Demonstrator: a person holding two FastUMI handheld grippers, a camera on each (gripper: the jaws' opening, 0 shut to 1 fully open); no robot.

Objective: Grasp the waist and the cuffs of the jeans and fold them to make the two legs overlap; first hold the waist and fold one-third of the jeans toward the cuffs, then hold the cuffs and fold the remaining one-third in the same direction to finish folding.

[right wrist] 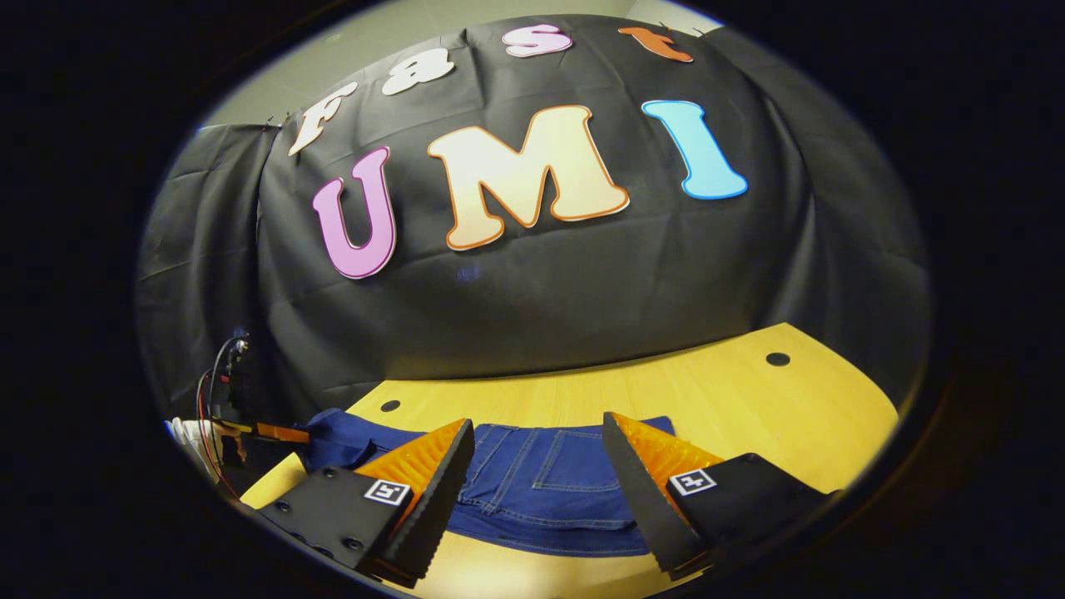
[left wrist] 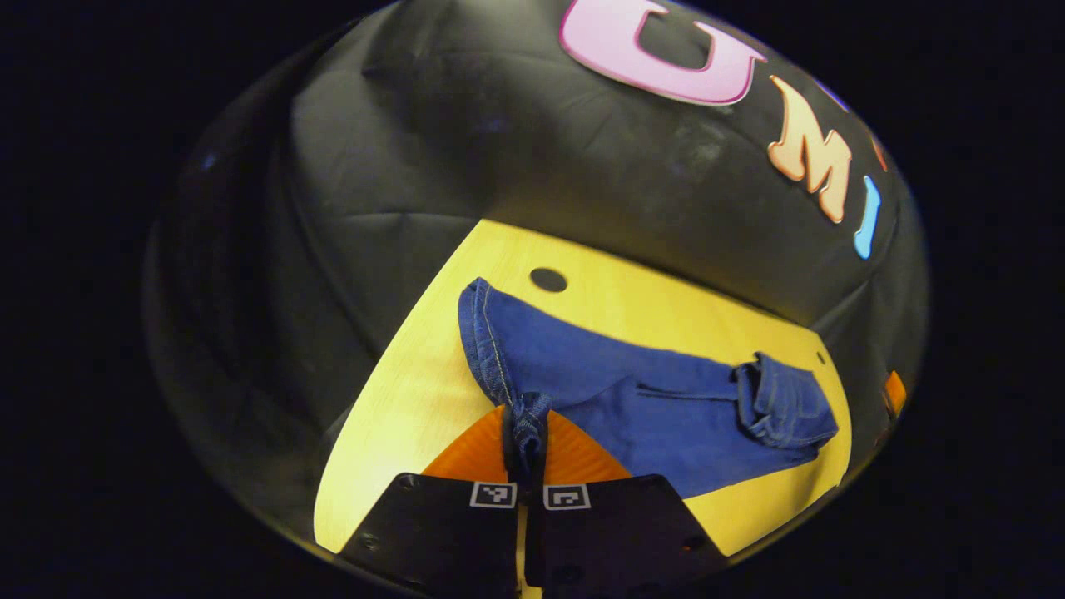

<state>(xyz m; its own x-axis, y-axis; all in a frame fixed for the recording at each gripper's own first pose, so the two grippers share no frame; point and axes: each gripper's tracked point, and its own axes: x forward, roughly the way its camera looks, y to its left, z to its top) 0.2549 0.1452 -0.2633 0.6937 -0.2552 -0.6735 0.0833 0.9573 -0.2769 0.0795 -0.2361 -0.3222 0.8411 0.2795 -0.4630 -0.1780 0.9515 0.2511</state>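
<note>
Blue jeans [left wrist: 649, 408] lie across the yellow wooden table [left wrist: 399, 399], legs overlapped. My left gripper [left wrist: 526, 420] is shut on the cuff end, which bunches up between its fingers. The waist end [left wrist: 786, 403] sits at the far right, turned over onto the legs. In the right gripper view the seat of the jeans [right wrist: 549, 487], with a back pocket, lies below and between the fingers of my right gripper [right wrist: 539, 426]. That gripper stands wide open above the cloth and touches nothing. The left gripper [right wrist: 279, 433] shows far left, at the jeans' other end.
The table has round cable holes [left wrist: 548, 279] [right wrist: 778, 358] [right wrist: 390, 406] near its back edge. The black cloth wall [right wrist: 532, 283] hangs right behind the table. Cables and a white-gloved hand [right wrist: 195, 437] show at the far left of the right gripper view.
</note>
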